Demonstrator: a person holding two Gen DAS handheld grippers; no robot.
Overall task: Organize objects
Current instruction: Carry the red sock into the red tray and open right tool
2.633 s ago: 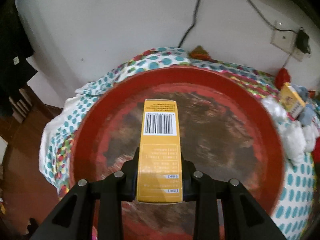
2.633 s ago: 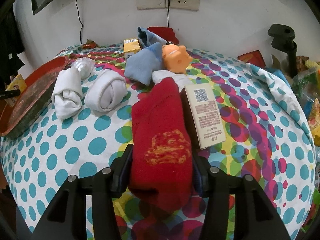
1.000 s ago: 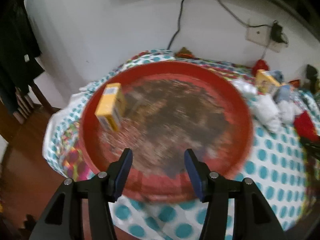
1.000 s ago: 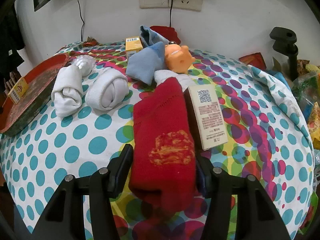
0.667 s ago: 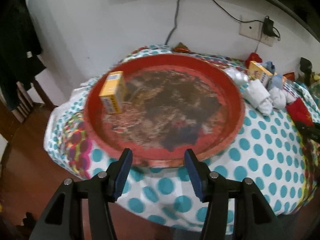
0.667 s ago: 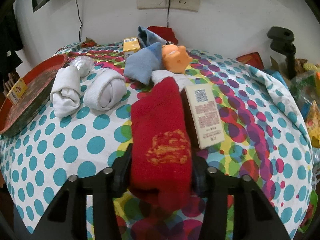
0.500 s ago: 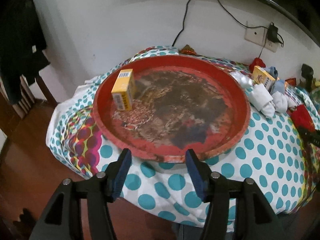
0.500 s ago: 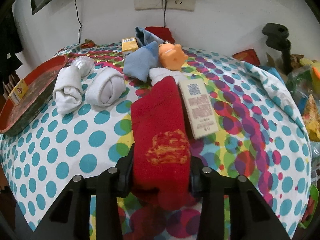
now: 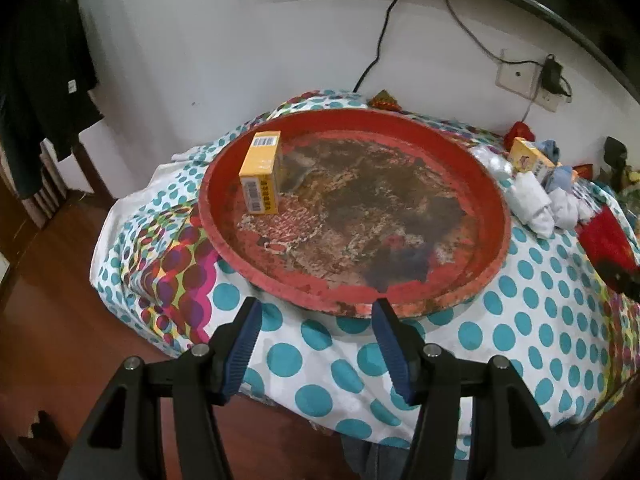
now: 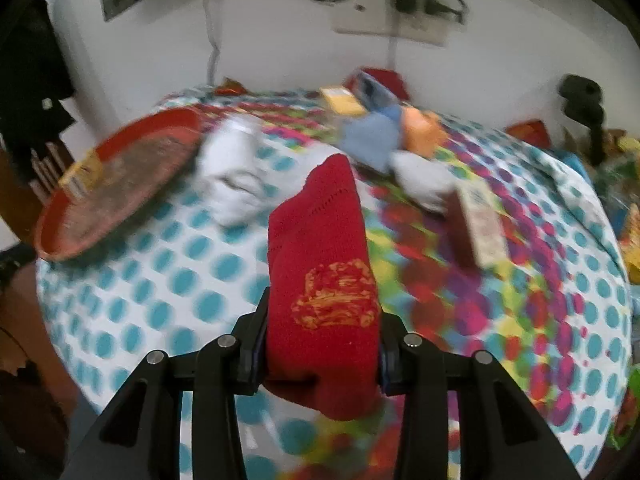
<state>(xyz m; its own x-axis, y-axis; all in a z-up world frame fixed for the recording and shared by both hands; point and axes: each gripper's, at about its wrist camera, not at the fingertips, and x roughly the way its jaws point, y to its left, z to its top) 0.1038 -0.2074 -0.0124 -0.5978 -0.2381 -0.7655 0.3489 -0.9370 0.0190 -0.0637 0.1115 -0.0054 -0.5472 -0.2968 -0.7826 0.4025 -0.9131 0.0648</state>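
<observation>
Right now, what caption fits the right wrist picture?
Right hand-held gripper clamps a red sock above the polka-dot tablecloth.

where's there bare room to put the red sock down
Most of the red tray is free, right of the yellow box. The dotted cloth near the tray's front rim is bare too. It's crowded by the white socks and blue cloth.

light: dim indoor, even | L view sharp | R view motion-blurred | fisheye bend, dark corners

1. The right gripper (image 10: 322, 344) clamps the red sock (image 10: 322, 280) between its fingers (image 10: 252, 344).
2. Left and beyond the fingers, the red tray (image 10: 120, 184) holds a yellow box (image 10: 82, 174).
</observation>
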